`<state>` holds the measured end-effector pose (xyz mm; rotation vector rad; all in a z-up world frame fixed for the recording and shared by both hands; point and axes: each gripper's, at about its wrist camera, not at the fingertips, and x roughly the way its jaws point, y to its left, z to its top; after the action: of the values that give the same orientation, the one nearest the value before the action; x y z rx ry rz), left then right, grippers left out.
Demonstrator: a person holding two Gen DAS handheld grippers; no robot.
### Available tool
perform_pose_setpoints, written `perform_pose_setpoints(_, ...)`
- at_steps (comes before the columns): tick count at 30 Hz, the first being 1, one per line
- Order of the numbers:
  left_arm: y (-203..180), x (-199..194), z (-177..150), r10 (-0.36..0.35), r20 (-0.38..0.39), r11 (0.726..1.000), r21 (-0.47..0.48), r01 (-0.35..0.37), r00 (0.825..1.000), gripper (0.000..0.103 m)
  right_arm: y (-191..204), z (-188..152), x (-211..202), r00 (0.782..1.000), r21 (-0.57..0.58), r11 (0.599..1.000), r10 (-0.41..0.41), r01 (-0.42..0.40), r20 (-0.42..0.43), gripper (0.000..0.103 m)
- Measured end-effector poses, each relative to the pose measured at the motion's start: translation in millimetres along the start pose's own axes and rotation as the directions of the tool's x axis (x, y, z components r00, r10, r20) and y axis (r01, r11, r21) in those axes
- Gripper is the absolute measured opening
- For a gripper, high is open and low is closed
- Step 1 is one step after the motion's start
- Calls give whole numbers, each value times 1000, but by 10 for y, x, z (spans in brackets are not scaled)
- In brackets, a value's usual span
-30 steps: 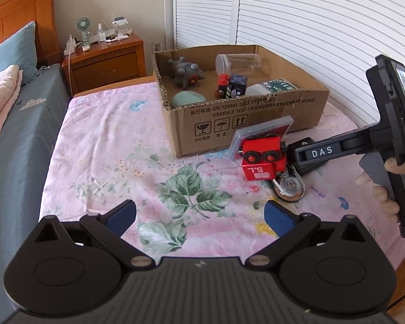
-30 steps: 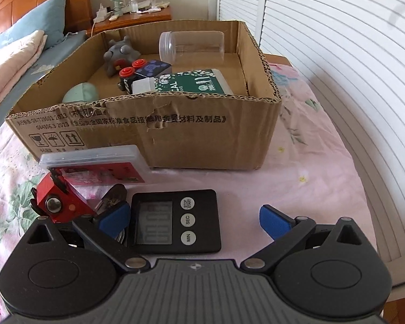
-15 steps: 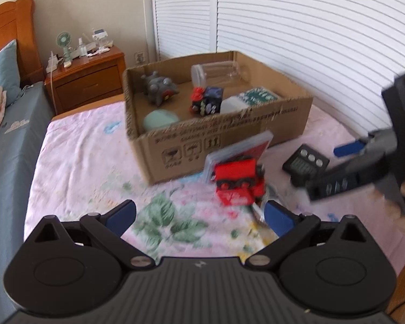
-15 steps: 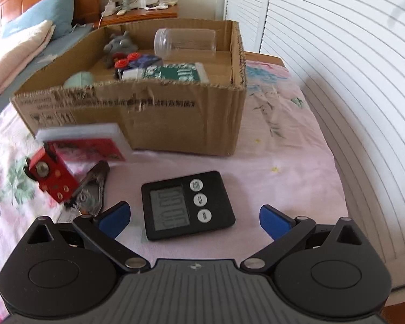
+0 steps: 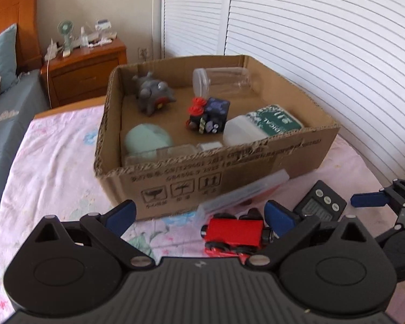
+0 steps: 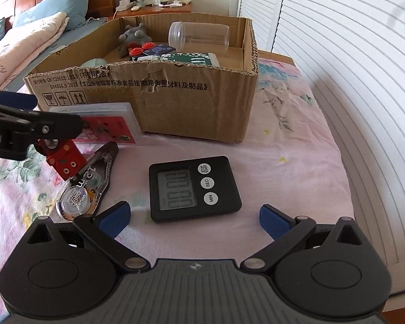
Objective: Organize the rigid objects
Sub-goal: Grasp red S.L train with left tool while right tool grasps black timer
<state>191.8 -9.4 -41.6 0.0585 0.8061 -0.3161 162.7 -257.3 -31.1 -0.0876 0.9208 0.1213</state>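
- Left wrist view: my left gripper point(image 5: 199, 214) has its jaws spread wide and holds nothing; it hangs just above the red toy train point(image 5: 233, 233) lying on the pink floral bedsheet point(image 5: 54, 162).
- Close behind the train, a clear flat plastic case with a red insert point(image 5: 243, 193) leans against the front wall of the open brown cardboard box point(image 5: 229, 167).
- Inside the box I see a grey plush animal point(image 5: 152, 94), a clear plastic jar on its side point(image 5: 221, 81), a dark cube toy with red knobs point(image 5: 209, 114), a pale green round object point(image 5: 147, 140) and a white-and-green packet point(image 5: 262, 124).
- Right wrist view: my right gripper point(image 6: 193, 216) is also empty with its jaws wide apart, low over the sheet and facing the black digital timer point(image 6: 194, 187), which lies face up, well clear of both blue fingertips point(image 6: 272, 218).
- To the left of the timer lies a clear correction tape dispenser point(image 6: 86, 186), touching the train's red end; the left gripper's arm crosses above it.
- A wooden nightstand point(image 5: 86, 70) stands beyond the bed.
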Motion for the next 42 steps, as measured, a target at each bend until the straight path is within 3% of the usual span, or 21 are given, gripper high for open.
perform_pose_setpoints(3,95,-85,-88,4,-12,1000,-15,-4,1000,101,-4,-3,0,1000,-1,1000,2,-2,2,103)
perform_pose_setpoints(12,410,-259,-328,104,-52,995,13,-104,993,101,-8,-13,0,1000,-2,1000,2,-2,9,103)
perform_pose_setpoints(15,477,-313,-365,73,-41,997,-8,-73,996,101,-4,-5,0,1000,-2,1000,1,-1,8,103)
perform_pose_setpoints(19,431,-314,-421,-40,-51,998,50,43,998,101,-9,-2,-2,1000,-1,1000,2,-2,6,103)
perform_pose_setpoints(33,429,-209,-534,-9,-85,976,215,27,996,99,-2,-7,5,1000,3,1000,-4,4,7,103)
perform_pose_setpoints(42,473,-73,-484,-4,-88,976,218,24,996,97,14,-11,1,1000,6,1000,-7,7,12,103)
